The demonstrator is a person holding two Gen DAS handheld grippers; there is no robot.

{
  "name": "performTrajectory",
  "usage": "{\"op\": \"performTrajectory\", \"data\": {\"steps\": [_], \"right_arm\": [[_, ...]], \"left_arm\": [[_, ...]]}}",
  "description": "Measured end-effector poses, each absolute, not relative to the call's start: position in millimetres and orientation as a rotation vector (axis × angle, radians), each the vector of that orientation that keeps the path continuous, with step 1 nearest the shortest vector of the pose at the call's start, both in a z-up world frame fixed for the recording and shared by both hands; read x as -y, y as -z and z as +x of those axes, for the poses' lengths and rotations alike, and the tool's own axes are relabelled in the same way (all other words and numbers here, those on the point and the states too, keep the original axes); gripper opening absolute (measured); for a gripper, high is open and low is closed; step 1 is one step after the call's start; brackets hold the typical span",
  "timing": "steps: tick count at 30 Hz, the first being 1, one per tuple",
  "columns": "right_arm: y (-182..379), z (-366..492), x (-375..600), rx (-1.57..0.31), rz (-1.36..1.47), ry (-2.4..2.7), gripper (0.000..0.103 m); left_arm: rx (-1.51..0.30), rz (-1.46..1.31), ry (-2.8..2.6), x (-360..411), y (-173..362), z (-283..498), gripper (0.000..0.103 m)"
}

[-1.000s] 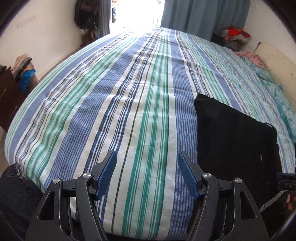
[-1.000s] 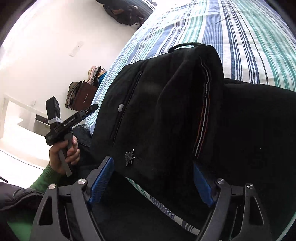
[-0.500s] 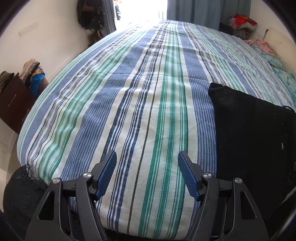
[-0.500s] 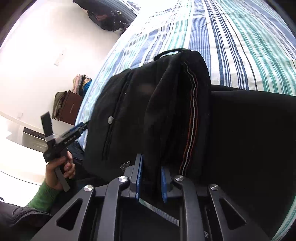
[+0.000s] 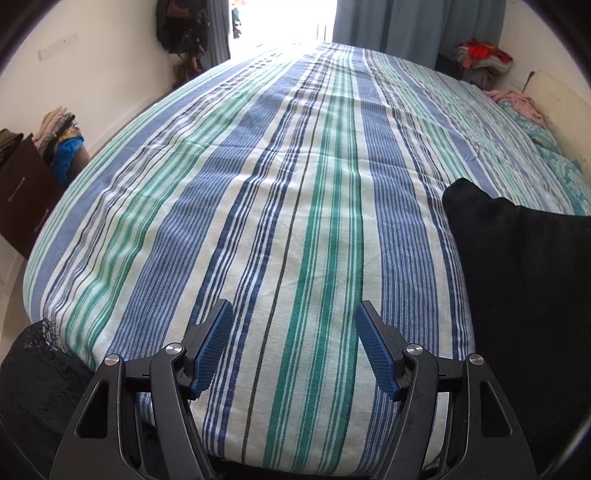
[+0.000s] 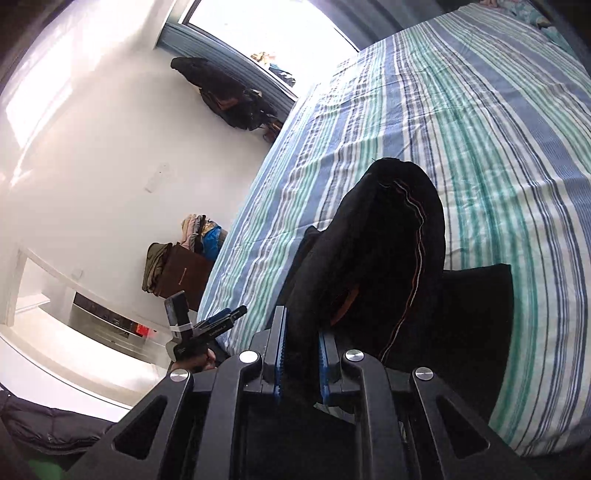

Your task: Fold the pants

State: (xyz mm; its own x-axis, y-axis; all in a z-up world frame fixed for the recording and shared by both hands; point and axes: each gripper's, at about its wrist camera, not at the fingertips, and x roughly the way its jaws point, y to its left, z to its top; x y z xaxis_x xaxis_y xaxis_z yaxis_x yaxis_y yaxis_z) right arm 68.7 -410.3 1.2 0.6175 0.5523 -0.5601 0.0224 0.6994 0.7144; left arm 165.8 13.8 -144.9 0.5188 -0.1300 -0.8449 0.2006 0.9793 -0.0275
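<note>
The black pants (image 6: 384, 258) are bunched up in front of my right gripper (image 6: 301, 354), which is shut on a thick fold of them and holds that part raised off the striped bed (image 6: 498, 122). A thin red and white seam line runs down the raised fold. More of the pants lies flat on the bed below it. In the left wrist view the pants (image 5: 524, 295) fill the right edge. My left gripper (image 5: 293, 343) is open and empty over the near edge of the bed (image 5: 295, 184), left of the pants. The left gripper also shows in the right wrist view (image 6: 207, 328).
A dark brown drawer unit (image 5: 22, 192) with piled clothes stands left of the bed. Dark bags hang on the far wall (image 5: 181, 26) by a bright doorway. Clothes and a patterned pillow (image 5: 554, 155) lie at the bed's far right. Dark lace fabric (image 5: 33, 369) sits at the lower left.
My right gripper closed on the pants fold and lifted it off the bed. My left gripper stayed open and shifted left, so the pants slid toward its right edge.
</note>
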Motion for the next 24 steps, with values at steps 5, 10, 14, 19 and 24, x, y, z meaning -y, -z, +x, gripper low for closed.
{"op": "performTrajectory", "data": {"steps": [5,10,14,19,24], "right_arm": [[49.3,49.1,453.8,-0.954,0.831,-0.219,0.015],[56.9,29.6,467.7,-0.921,0.894,-0.216,0.015],[61.8,38.3,473.5,-0.944,0.845,-0.152,0.015],[95.2,55.6,454.0,-1.147,0.611,-0.009,0.015],[102.1,60.8,450.7,-1.176,0.578,0.014,0.016]], "left_arm": [[-0.996,0.101,0.22,-7.8,143.0,161.9,0.071],[-0.973,0.119,0.241,-2.7,138.2,156.5,0.071],[-0.965,0.161,0.269,9.7,138.2,151.5,0.071],[-0.943,0.228,0.303,23.4,136.8,142.7,0.071],[-0.911,0.279,0.335,35.4,132.3,132.2,0.074]]}}
